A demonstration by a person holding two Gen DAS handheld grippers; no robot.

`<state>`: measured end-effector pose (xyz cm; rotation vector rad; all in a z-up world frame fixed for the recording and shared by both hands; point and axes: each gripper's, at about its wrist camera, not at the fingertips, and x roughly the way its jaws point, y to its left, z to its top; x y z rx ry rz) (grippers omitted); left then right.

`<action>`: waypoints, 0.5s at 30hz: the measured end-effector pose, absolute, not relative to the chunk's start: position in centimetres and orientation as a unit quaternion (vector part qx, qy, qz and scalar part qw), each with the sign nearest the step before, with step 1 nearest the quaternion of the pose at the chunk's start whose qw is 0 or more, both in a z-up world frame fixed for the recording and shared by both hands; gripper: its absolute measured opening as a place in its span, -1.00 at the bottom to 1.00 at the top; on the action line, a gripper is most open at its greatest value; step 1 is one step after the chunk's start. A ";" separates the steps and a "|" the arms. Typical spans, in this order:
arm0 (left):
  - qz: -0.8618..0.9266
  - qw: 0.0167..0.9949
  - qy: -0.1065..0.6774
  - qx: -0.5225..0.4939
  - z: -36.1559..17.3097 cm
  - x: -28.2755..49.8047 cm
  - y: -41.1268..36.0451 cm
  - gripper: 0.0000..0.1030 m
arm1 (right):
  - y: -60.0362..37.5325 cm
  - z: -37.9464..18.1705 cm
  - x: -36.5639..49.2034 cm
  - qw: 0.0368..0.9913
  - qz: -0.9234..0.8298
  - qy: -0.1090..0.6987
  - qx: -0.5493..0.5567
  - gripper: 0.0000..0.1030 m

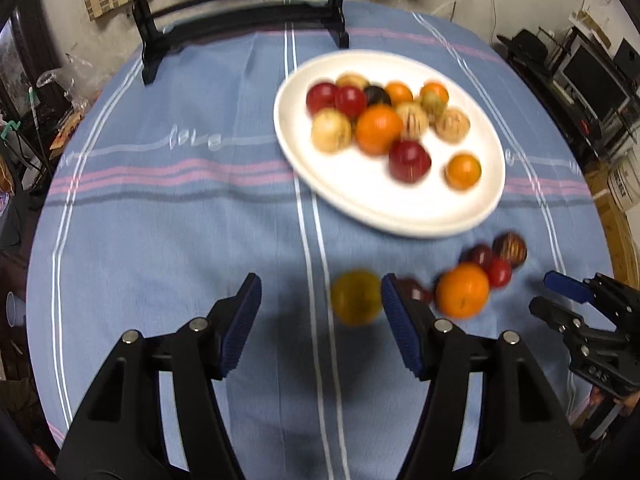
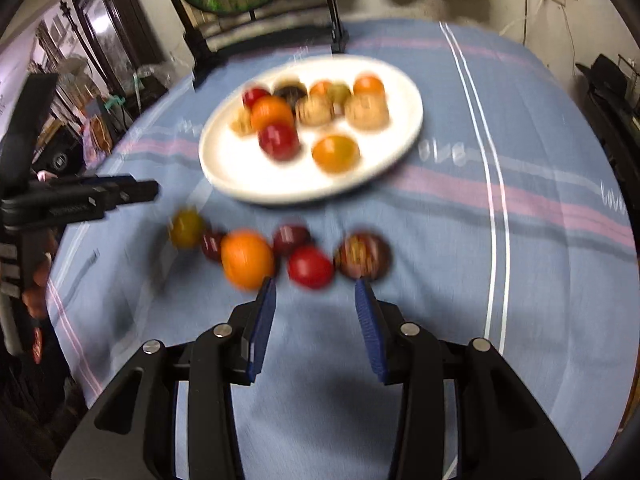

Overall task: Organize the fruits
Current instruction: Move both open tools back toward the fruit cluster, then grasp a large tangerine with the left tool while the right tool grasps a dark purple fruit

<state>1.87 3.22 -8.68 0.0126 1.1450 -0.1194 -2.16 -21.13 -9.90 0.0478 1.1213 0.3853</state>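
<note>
A white plate holds several red, orange and tan fruits; it also shows in the right wrist view. Loose fruits lie on the cloth in front of it: a yellow-green fruit, a large orange, small red fruits and a dark striped fruit. My left gripper is open, its right finger beside the yellow-green fruit. My right gripper is open and empty, just short of a red fruit, between the orange and the dark striped fruit.
A blue striped cloth covers the round table. A black stand holding a round screen is at the far edge. Clutter, shelves and boxes surround the table. The right gripper shows at the left view's right edge.
</note>
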 end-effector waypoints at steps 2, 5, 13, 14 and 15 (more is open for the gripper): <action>-0.060 0.832 0.552 0.008 -9.6 0.9 2.9 0.23 | -21.6 -10.9 -2.5 0.825 0.173 0.537 0.020 -0.19; -0.070 0.826 0.559 0.018 -10.3 -0.2 1.9 0.24 | -22.1 -11.7 -2.1 0.825 0.159 0.542 0.017 -0.19; -0.124 0.828 0.543 0.061 -10.0 -1.2 -2.9 0.24 | -22.6 -11.8 -1.0 0.830 0.154 0.535 0.023 -0.19; -0.131 0.829 0.539 0.068 -10.1 -1.1 -3.7 0.24 | -22.7 -11.8 -1.0 0.830 0.155 0.536 0.023 -0.19; -0.138 0.829 0.537 0.073 -10.2 -1.0 -4.3 0.24 | -22.9 -11.8 -1.1 0.829 0.155 0.536 0.023 -0.19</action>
